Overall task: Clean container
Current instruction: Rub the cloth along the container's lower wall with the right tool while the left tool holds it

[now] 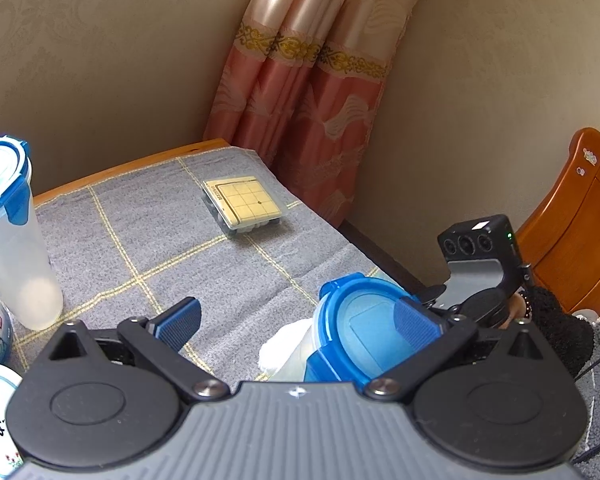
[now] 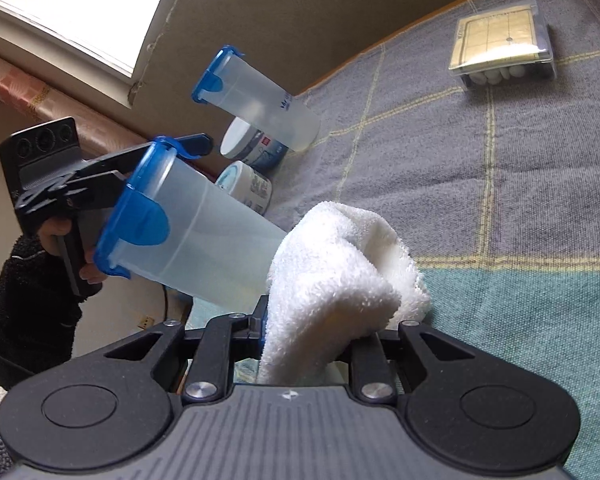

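Note:
A clear container with a blue clip lid [image 1: 364, 332] [image 2: 188, 232] is tilted at the table's near right edge, lid toward my left gripper [image 1: 296, 322]. The left jaws stand wide apart. The right fingertip [image 1: 414, 322] lies against the lid, while the left fingertip [image 1: 180, 322] is free over the cloth. My right gripper [image 2: 318, 328] is shut on a folded white towel [image 2: 340, 264] [image 1: 280, 344]. The towel bunches against the container's bottom end and hides it. I cannot see whether the bottom rests on the table.
On the grey checked tablecloth [image 1: 140, 240], a second lidded container [image 1: 8, 232] [image 2: 260, 100] stands at the left with two white tubs [image 2: 252, 140] [image 2: 246, 186]. A clear game box [image 1: 244, 206] [image 2: 504, 52] lies at the far side. A wooden chair [image 1: 572, 232] stands on the right.

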Tool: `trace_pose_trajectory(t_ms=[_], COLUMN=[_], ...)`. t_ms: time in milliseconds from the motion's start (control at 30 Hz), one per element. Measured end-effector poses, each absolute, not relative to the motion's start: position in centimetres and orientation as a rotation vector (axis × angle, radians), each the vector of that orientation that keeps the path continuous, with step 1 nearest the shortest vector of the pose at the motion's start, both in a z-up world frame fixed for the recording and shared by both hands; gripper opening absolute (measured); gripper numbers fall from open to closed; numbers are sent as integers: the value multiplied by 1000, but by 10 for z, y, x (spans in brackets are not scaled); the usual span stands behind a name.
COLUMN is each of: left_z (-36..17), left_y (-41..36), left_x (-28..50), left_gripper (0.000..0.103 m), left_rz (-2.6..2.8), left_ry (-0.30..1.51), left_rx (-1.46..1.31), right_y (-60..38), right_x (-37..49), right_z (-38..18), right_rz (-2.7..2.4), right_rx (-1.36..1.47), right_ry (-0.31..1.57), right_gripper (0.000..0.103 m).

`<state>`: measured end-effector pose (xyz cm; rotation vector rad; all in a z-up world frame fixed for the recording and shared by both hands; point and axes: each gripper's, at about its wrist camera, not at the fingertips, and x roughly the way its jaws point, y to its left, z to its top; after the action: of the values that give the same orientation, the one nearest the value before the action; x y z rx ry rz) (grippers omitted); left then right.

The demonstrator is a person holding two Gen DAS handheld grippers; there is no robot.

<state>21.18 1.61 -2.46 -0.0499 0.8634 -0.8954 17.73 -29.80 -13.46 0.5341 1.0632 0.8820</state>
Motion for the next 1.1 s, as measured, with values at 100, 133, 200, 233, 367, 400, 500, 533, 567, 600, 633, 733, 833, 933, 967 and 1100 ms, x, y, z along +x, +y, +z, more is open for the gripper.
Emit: trace_pose_trajectory(t_ms=[100, 133, 200, 233, 367, 400, 500, 533, 567, 600, 633, 733, 833, 933, 967, 1100], left_z=[-24, -24, -25, -25, -25, -24, -24, -25, -25, -25, -25, -25, -25, -26, -26, -26], left_y=[16, 16, 17, 17, 16, 16, 17, 17, 17, 18, 18, 18, 19, 19, 18, 17], left_x=[211, 212, 212, 212, 211, 210, 210, 210, 210, 209, 209, 209, 209, 209, 209, 207], left_gripper=[103, 103, 103, 103, 103, 103, 103, 103, 103, 103, 103, 103, 103, 103, 103, 103], left_rz=[-887, -884, -877, -875, -871, -874, -873, -874, -873, -871, -871, -871, -867, -863, -863, -866], left_ry=[858, 858, 855, 854, 850, 848, 848, 848, 847, 847, 846, 847, 845, 838, 836, 828], left_rx=[-44, -45, -46, -47, -45, -42, -46, -47, -50, -52, -52, -57, -62, -60, -60, -61], right_y=[-295, -295, -296, -297, -304, -306, -313, -313, -313, -311, -308, -300, -295, -293, -293, -297], right_x=[175, 173, 168, 166, 158, 156, 152, 152, 152, 154, 156, 160, 164, 168, 167, 161], right_z=[-135, -133, -127, -123, -103, -98, -84, -81, -81, -82, -86, -100, -116, -131, -133, -135], right_rz=[873, 876, 892, 898, 924, 933, 954, 956, 954, 950, 947, 932, 909, 863, 839, 791], right_rx=[531, 534, 549, 554, 580, 588, 605, 600, 592, 588, 584, 571, 565, 557, 539, 511], right_ry=[1058, 1052, 1028, 1014, 955, 935, 880, 870, 871, 879, 893, 944, 997, 1033, 1035, 1008], right_gripper=[24, 24, 24, 24, 24, 24, 24, 25, 25, 25, 25, 25, 25, 25, 25, 24])
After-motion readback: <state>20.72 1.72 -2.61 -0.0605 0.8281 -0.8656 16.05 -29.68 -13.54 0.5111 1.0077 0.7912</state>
